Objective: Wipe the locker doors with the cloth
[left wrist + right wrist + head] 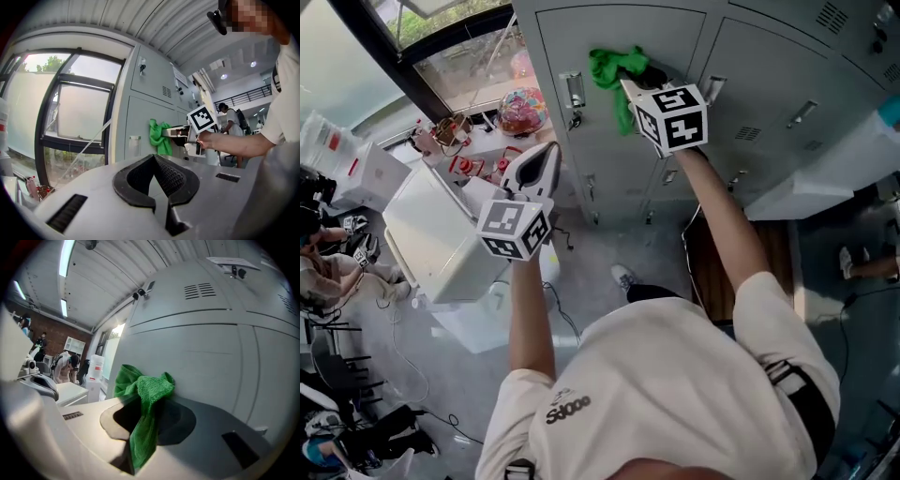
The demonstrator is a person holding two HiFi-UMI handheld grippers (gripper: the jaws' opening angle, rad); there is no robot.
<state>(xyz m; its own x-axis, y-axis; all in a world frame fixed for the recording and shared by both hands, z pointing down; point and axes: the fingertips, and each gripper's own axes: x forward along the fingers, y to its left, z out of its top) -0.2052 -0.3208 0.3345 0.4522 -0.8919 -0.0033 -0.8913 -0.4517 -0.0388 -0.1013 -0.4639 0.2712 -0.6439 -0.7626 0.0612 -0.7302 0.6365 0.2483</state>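
A green cloth is pressed against a grey locker door in the head view, clamped in my right gripper. The right gripper view shows the cloth bunched between the jaws and touching the door. My left gripper hangs lower left, away from the lockers, its jaws shut with nothing in them. In the left gripper view the black pads meet, and beyond them I see the cloth and right gripper on the door.
The grey lockers fill the head view's upper right, with handles and locks. A window adjoins them at left. A white box and cluttered table stand lower left. People sit at far left.
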